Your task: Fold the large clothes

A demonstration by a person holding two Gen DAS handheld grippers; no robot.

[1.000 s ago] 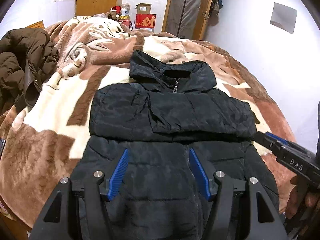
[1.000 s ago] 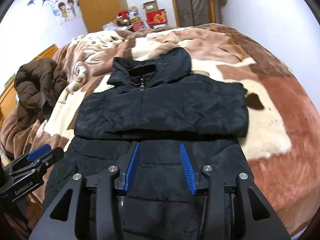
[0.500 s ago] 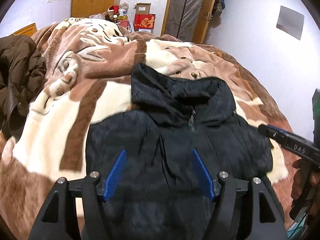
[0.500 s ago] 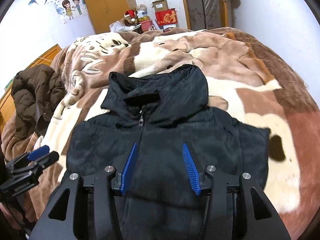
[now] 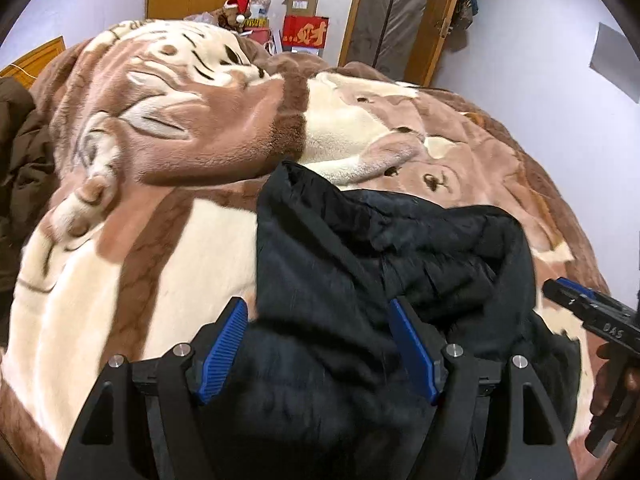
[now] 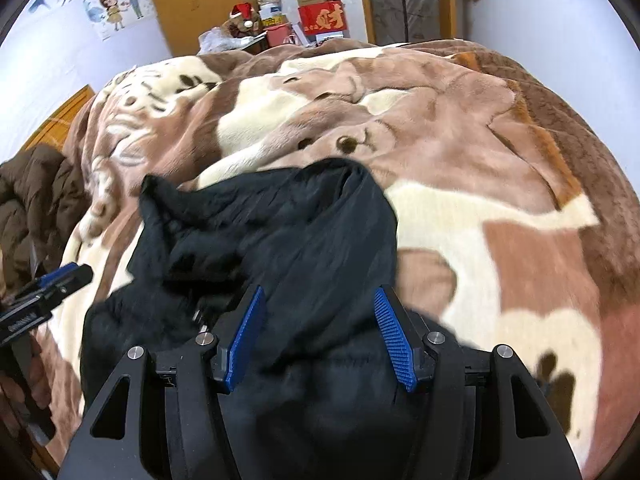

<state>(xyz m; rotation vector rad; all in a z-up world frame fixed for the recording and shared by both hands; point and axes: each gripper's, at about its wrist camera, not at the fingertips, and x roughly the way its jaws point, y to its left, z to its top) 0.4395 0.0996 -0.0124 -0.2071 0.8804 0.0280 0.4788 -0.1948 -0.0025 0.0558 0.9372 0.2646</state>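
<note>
Brown jacket (image 5: 18, 168) is sitting bunched at the bed's left edge, well apart, not involved. Left tool (image 5: 318, 346) is hovering low over the black jacket (image 5: 360, 280) with blue pads (image 5: 222, 344) spread wide, nothing pinched; it also shows at the left border of the right-wrist view (image 6: 48, 284). The black jacket is lying near the bed's near edge on the plush blanket (image 5: 192, 120), hood end pointing to the far edge, fabric bunched and wrinkled, partly blurred. Right tool (image 6: 320, 338) is also spread, pads (image 6: 394, 340) straddling a black fold but not closing on it; it is visible at the right border of the left-wrist view (image 5: 588, 316). Judgement: the step is bringing the near half over toward the hood. To do it well: both tools should be gripping all layers at matching heights on the left and right sides, moving together and keeping the fold edge parallel to the bed's near edge, then laying it down flat instead of dropping it. Puffy slick shell will likely be slipping and springing back, so pinch deep.
</note>
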